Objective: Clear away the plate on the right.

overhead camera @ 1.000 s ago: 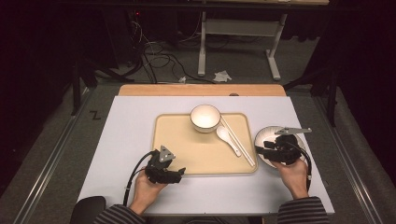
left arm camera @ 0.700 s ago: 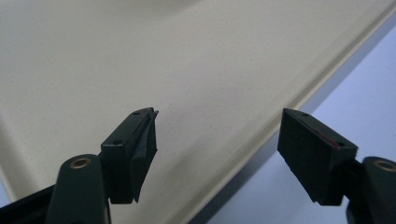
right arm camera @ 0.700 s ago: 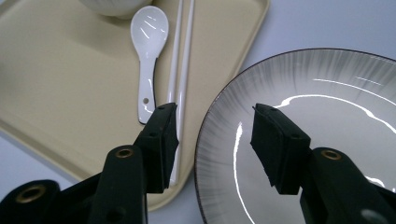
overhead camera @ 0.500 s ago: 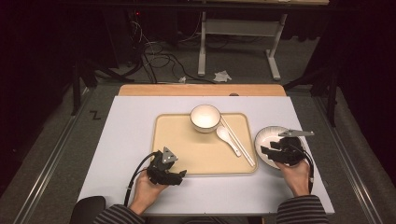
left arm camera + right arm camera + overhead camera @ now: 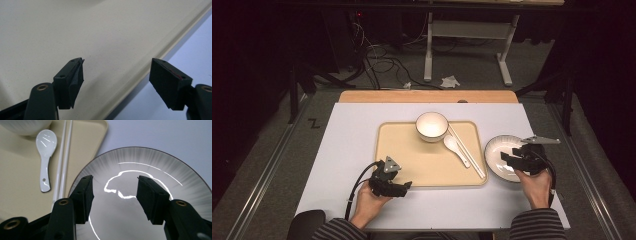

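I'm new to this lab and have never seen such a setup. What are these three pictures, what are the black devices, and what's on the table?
A person sits at a table with a hand-held two-jaw gripper in each hand. The high view looks down from above; the other two pictures come from cameras riding on each gripper, looking along its jaws.

On the pale grey table lies a beige plastic tray carrying a white ceramic bowl, a white ceramic spoon and white chopsticks. Right of the tray sits a round white plate with a grey-streaked rim.

The left gripper hovers open over the tray's near edge, holding nothing. The right gripper hangs over the plate; its jaws have just been opening, with nothing gripped between them.
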### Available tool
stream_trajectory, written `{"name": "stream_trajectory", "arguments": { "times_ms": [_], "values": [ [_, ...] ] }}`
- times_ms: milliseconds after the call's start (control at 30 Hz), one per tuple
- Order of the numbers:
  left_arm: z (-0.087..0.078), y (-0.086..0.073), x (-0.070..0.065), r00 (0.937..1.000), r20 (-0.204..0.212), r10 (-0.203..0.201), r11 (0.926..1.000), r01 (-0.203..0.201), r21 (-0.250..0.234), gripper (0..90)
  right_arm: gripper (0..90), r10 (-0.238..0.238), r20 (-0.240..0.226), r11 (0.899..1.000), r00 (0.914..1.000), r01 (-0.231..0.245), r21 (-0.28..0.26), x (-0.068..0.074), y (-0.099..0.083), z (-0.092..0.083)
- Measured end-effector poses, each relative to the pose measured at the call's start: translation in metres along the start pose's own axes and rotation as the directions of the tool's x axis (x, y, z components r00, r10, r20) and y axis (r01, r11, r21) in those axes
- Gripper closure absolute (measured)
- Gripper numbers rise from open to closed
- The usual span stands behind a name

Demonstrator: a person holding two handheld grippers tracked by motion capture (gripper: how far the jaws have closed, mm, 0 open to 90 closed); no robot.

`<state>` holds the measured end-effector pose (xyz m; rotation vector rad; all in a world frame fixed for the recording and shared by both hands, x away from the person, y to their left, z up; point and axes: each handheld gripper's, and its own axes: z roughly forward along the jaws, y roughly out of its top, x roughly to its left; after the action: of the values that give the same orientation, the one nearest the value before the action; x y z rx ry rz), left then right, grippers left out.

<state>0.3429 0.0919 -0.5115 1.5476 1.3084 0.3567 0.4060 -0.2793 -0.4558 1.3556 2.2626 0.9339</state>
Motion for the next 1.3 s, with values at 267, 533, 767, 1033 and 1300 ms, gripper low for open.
{"name": "stream_trajectory", "arguments": {
  "times_ms": [267,533,767,1033,1300],
  "values": [
    [0.001,0.004,0.002,0.9979,0.021,-0.061,0.9981,0.061,0.008,27.4,48.5,0.016,0.051,0.999,0.9985,-0.015,-0.029,-0.006,0.002,-0.008],
    [0.002,0.004,0.004,0.9986,0.014,-0.051,0.9987,0.051,0.005,27.2,49.3,0.095,0.081,0.995,0.9922,-0.092,-0.03,-0.026,-0.001,-0.013],
    [0.001,0.007,0.006,0.9985,0.003,-0.055,0.9983,0.055,-0.019,26.9,53.4,0.124,0.067,0.992,0.99,-0.125,-0.001,-0.041,-0.009,-0.018],
    [0.005,0.004,0.007,0.9985,-0.018,-0.052,0.9986,0.051,-0.014,26.9,55.0,0.147,0.125,0.989,0.9812,-0.148,-0.008,-0.055,-0.017,-0.027],
    [0.004,0.004,0.007,0.9991,-0.019,-0.037,0.9991,0.037,-0.02,26.9,56.1,0.202,0.199,0.979,0.9589,-0.201,-0.027,-0.07,-0.027,-0.035]
  ]
}}
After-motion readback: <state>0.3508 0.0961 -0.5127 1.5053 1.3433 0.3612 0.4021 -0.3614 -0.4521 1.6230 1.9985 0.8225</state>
